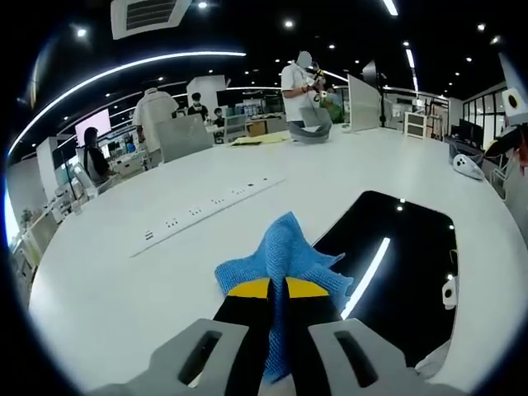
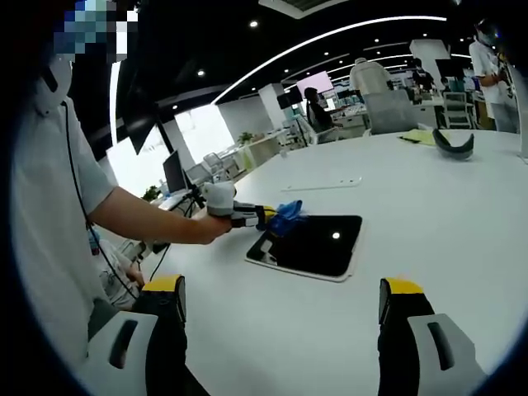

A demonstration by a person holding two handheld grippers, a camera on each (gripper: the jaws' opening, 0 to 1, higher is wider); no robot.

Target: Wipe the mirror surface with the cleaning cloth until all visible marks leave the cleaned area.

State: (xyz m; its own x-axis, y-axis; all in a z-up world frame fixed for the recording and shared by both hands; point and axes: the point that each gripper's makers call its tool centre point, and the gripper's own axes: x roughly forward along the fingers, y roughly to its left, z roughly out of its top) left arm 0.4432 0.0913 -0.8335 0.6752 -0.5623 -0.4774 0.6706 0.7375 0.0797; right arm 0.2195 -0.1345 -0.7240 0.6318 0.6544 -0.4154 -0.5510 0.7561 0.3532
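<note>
I hold the left gripper [image 1: 276, 309] pinching the blue cleaning cloth [image 1: 283, 254] at the mirror [image 2: 312, 245] edge on the white table [image 2: 429, 223], right gripper [image 2: 280, 309] spread idle; wiping appears barely begun.

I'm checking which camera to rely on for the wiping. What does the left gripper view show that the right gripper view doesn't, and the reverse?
Left gripper view alone: its own jaws shut on the blue cloth, seen up close, and a power strip set into the table.

Right gripper view alone: the whole mirror with its pale frame, the left gripper in the person's hand over the mirror's edge, and its own jaws wide apart.

Both: the mirror, the cloth, the white table and people behind it.
</note>
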